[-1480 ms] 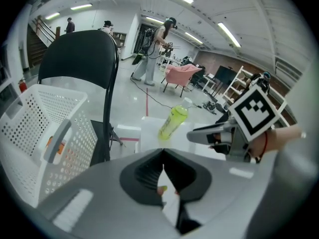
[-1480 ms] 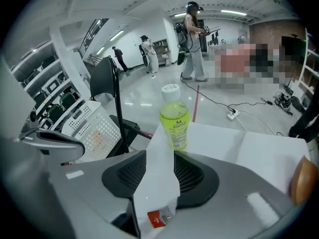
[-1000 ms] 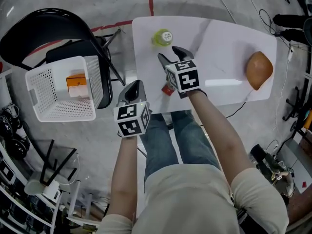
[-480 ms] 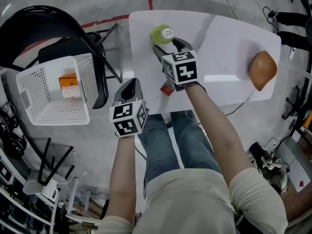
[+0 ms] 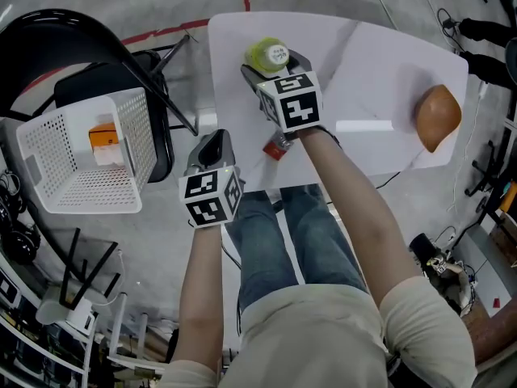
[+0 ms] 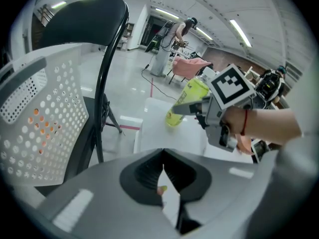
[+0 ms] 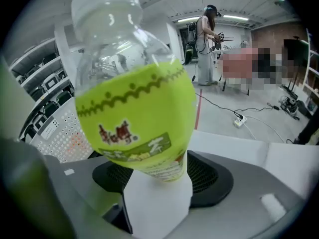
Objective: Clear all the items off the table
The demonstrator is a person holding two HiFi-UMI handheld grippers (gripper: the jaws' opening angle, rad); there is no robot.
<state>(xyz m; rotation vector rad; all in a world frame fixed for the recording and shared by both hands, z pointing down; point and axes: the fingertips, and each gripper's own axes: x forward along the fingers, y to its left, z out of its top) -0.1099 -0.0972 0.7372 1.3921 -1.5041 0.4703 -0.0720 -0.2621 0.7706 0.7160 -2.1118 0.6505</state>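
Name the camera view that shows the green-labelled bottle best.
Right gripper view: the bottle fills the frame, so its label is plain to see. The head view shows only its top. The left gripper view shows it small and partly covered.

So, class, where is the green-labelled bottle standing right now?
In the head view the bottle stands near the far left corner of the white table, between the jaws of the right gripper, which have just been opening.

Head view steeply down, all sharing bottle (image 5: 266, 56)
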